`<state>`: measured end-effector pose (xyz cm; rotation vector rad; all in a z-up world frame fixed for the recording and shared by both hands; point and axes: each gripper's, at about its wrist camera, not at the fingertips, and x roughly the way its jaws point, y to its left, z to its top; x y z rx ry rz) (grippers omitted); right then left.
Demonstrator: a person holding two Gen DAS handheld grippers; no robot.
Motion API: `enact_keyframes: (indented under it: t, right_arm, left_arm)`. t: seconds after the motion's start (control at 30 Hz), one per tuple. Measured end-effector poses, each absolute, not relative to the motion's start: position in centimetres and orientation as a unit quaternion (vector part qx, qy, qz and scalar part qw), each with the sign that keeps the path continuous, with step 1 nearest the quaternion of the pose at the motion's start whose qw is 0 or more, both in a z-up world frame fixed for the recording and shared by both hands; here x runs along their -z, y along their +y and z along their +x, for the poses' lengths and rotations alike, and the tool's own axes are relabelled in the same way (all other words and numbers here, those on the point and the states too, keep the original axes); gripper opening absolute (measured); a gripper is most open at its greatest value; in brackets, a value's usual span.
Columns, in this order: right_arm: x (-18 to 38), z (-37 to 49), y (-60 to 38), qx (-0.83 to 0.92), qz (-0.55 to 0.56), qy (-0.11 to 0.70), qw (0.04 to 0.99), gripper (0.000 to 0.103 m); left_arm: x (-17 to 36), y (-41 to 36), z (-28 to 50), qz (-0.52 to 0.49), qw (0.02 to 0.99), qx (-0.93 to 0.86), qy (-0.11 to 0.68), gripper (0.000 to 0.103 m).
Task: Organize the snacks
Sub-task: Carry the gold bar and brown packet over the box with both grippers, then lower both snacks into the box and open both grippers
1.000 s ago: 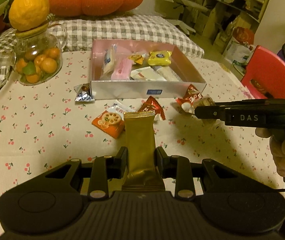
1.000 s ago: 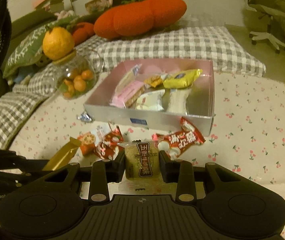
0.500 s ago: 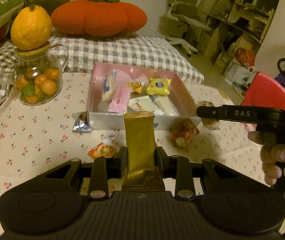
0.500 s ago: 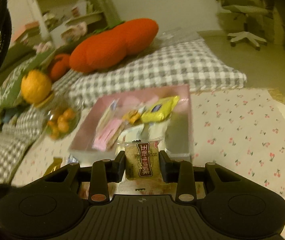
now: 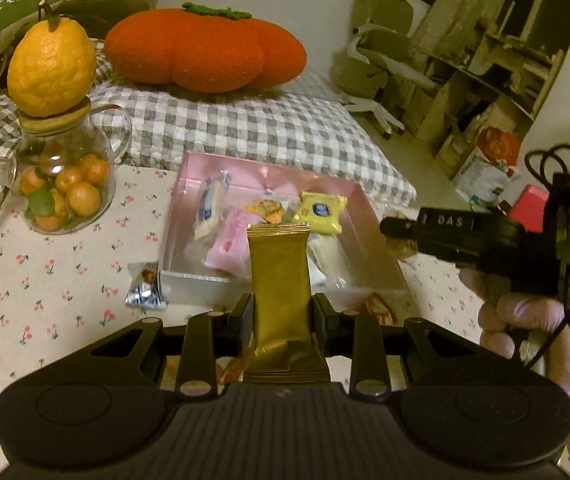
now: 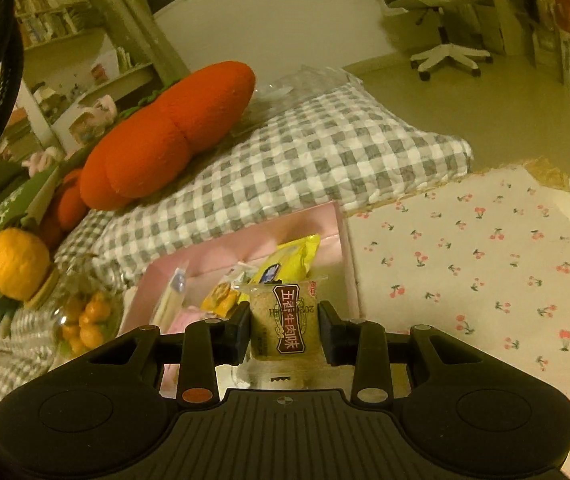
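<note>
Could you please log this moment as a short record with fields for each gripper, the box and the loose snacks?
left gripper: shut on gold packet, held upright
right gripper: shut on brown-label snack
box: pink, open, on the cherry-print cloth
box contents: yellow packet, pink packet, several others
loose snacks: silver packet by the box's near left corner; red packet at its near wall
jar: glass, small oranges inside, a citrus fruit on its lid
</note>
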<state>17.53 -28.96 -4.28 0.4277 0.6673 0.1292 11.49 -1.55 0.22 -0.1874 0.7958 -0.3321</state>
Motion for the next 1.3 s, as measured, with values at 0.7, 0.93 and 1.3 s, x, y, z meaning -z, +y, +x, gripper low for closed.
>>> enact_keyframes:
  t: [0.7,0.93,1.3]
  right_arm:
    - [7.0,19.0,-28.6,-0.059,0.195,0.365,0.908,0.037]
    - [6.6,18.7,-28.3,-0.070,0.187,0.368,0.908,0.049]
    - [5.6,18.1,-28.6,-0.079,0.189,0.359,0.910,0.060]
  left_arm:
    - [2.9,-3.3,20.7,-0.066,0.904,0.135,0.401,0.028]
    - [3.4,-5.0,22.8,-0.053,0.906,0.132,0.400,0.028]
    - [3.9,-6.2,24.5,-0.042,0.912,0.117,0.391,0.052]
